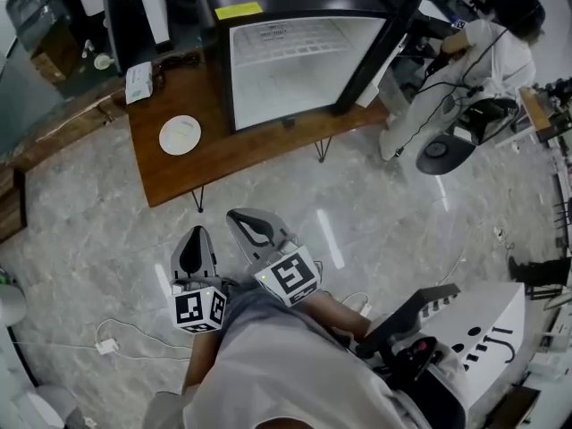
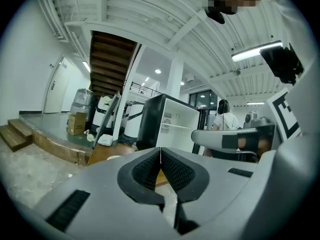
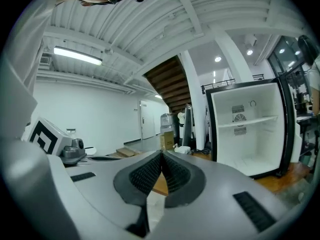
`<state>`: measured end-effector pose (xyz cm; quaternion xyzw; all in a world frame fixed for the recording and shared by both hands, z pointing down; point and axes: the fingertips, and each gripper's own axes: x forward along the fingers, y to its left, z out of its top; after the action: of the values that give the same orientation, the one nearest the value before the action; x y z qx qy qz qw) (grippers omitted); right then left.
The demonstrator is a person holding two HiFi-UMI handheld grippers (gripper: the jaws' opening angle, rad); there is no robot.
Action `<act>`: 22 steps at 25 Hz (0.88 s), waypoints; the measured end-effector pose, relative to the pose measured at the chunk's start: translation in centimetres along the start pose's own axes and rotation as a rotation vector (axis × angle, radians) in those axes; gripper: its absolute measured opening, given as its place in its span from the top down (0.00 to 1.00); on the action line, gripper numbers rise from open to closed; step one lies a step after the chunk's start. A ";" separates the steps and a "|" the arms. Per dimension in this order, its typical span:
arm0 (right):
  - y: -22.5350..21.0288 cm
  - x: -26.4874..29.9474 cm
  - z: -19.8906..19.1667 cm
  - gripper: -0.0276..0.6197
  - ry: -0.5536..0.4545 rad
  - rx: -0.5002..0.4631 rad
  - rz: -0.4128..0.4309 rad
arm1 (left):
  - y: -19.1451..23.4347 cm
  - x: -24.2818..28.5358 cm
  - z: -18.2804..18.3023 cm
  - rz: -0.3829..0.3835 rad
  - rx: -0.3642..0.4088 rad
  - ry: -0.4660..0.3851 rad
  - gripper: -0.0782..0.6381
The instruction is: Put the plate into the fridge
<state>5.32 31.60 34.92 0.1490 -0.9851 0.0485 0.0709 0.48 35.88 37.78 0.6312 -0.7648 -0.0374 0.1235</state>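
Fridge [image 1: 304,70] stands on the table [image 1: 241,155], door open. Plate [image 1: 180,135] lies on the table just left of it, untouched. Left claw [image 1: 194,247] and right claw [image 1: 253,228] are both closed and empty, well short of the table. Step: approach. The next move probably calls for reaching forward and opening a claw at the plate's rim.

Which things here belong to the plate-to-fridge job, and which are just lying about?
Job: plate, open fridge, wooden table, left gripper and right gripper, both shut and empty.
Lying about: white packet on the table, cable on the floor.
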 end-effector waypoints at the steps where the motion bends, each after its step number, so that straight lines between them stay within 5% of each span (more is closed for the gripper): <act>1: 0.2 0.1 0.2 0.93 -0.010 0.003 0.007 | 0.1 0.1 -0.1 0.005 0.005 0.003 0.86; 7: -2.1 1.1 -1.0 0.93 -0.035 0.037 0.016 | 0.0 2.6 -0.6 -0.028 0.001 -0.032 0.86; 16: -5.3 3.3 -2.3 0.93 0.000 0.073 0.007 | 1.1 5.1 -2.0 0.009 0.005 0.027 0.86; 22: -5.7 9.0 -3.7 0.93 0.069 0.076 0.012 | 5.8 8.3 -2.6 0.007 -0.027 0.055 0.86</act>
<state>-0.99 24.08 40.38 0.1439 -0.9804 0.0916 0.0989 -5.87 29.26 42.75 0.6275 -0.7628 -0.0301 0.1533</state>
